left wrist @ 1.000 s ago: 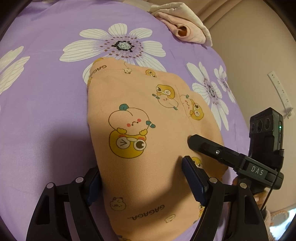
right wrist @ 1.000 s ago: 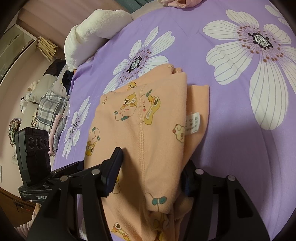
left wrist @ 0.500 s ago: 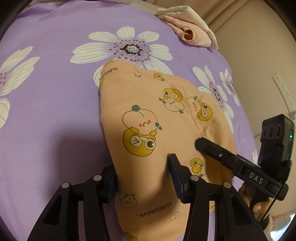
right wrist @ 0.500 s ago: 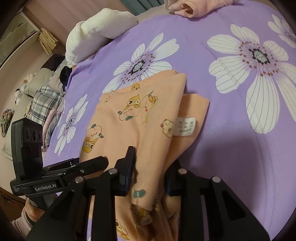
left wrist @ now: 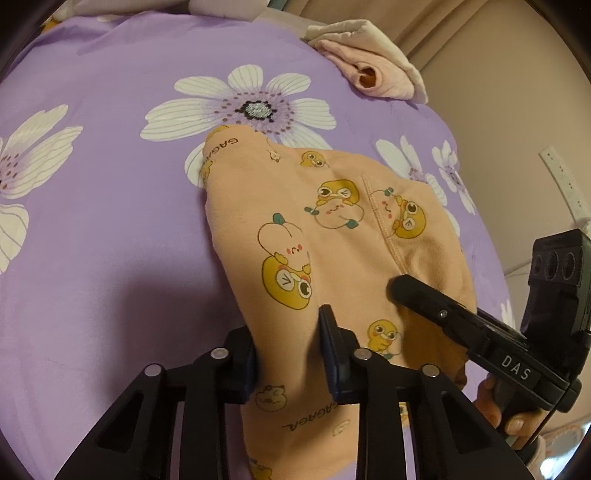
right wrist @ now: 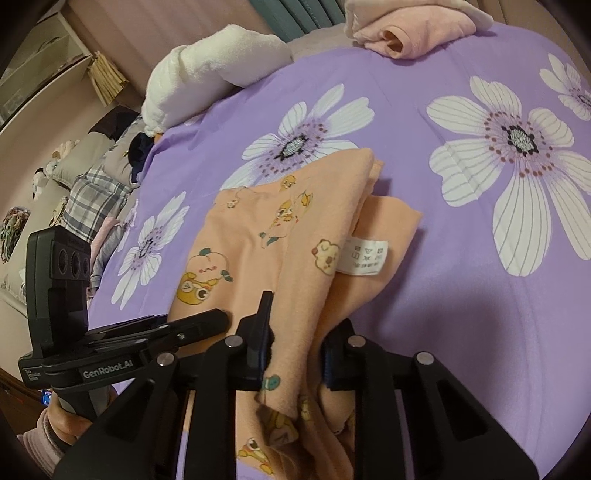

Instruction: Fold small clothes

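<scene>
An orange child's garment with cartoon duck prints (left wrist: 332, 243) lies partly folded on the purple flowered bedsheet (left wrist: 110, 221). My left gripper (left wrist: 288, 347) is shut on the garment's near edge and lifts it a little. My right gripper (right wrist: 299, 343) is shut on the same garment's other near edge (right wrist: 295, 266). A white care label (right wrist: 364, 256) shows on the folded under-layer. The right gripper also shows in the left wrist view (left wrist: 402, 288), resting against the cloth. The left gripper shows in the right wrist view (right wrist: 218, 319).
A folded pink garment (left wrist: 369, 62) lies at the bed's far edge, also in the right wrist view (right wrist: 410, 29). A white plush pillow (right wrist: 210, 74) sits at the far left. Plaid clothes (right wrist: 99, 195) pile beside the bed. A wall (left wrist: 517, 110) is right of the bed.
Both grippers closed from wide open onto the garment's near edge. The edge has risen off the sheet and the cloth bunches between the jaws.
</scene>
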